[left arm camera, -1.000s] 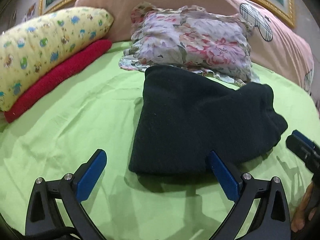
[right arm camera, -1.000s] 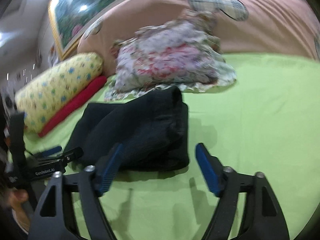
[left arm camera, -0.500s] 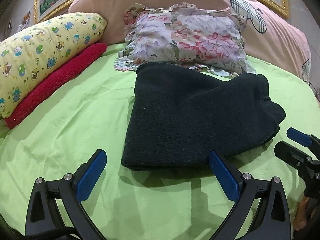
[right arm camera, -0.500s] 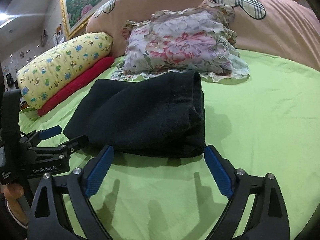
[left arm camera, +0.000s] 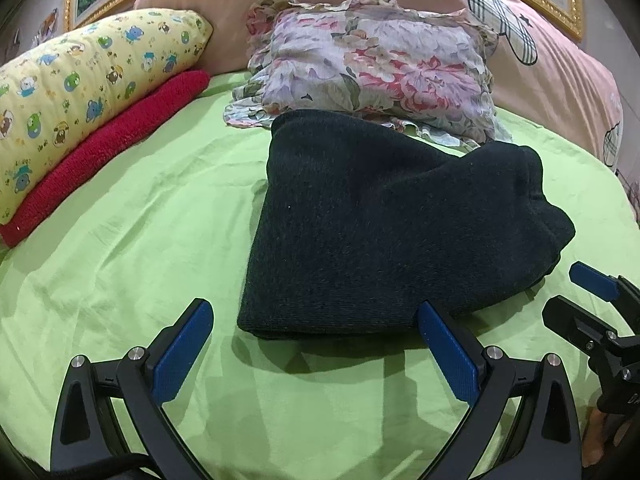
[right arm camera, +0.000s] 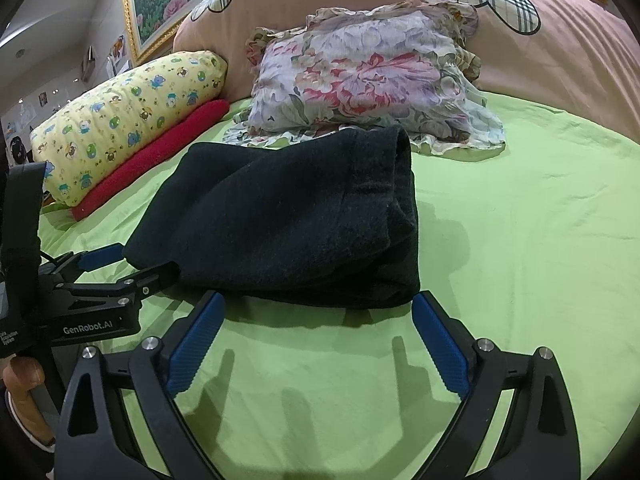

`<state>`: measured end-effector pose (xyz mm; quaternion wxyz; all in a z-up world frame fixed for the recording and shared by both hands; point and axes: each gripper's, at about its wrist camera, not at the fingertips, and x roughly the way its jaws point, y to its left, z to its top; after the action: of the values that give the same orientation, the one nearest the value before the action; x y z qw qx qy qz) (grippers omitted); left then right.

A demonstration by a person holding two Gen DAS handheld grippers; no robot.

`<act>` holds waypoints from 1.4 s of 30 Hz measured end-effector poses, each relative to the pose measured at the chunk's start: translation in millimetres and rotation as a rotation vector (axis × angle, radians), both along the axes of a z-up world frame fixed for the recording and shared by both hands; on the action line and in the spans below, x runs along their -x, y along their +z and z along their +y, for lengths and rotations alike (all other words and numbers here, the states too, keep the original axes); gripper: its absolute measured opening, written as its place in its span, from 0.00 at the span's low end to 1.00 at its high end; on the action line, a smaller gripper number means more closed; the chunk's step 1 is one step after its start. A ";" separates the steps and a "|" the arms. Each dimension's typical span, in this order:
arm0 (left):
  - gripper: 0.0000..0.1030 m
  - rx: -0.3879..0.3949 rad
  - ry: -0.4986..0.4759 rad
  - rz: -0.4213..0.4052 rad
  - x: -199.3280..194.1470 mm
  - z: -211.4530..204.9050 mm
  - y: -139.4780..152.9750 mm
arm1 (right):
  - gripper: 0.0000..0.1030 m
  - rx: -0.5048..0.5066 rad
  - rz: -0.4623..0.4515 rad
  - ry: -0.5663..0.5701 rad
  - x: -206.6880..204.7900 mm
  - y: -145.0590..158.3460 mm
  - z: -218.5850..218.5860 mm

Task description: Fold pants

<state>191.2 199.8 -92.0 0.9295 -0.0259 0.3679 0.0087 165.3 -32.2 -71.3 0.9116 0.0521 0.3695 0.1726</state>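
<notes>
Pants (left arm camera: 384,232) folded on bed, both claws wide open (empty)

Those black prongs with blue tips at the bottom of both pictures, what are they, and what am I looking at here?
They are hand-held grippers, one in each of a person's hands, each carrying a camera that looks out along its two fingers. One picture comes from the left gripper, the other from the right gripper. Both stand open and hold nothing. Ahead, on a green bedsheet, lie dark pants, already folded into a compact bundle. Behind it sit a floral pillow, a yellow patterned pillow and a red towel beneath it.
</notes>
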 end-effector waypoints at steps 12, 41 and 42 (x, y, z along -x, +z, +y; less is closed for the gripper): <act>1.00 -0.011 0.000 -0.002 -0.9 -0.2 0.3 | 0.93 0.003 0.007 -0.001 -1.0 -2.2 0.3; 1.00 -0.046 -0.003 0.003 -1.9 -5.6 -2.3 | 0.93 -0.003 0.010 -0.004 -1.6 -4.7 -0.7; 1.00 -0.044 -0.003 0.004 -1.8 -5.5 -2.4 | 0.93 -0.002 0.009 -0.005 -1.4 -4.1 -0.4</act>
<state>192.9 194.3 -94.4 0.9290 -0.0049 0.3696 0.0154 166.7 -32.7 -75.5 0.9102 0.0547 0.3735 0.1706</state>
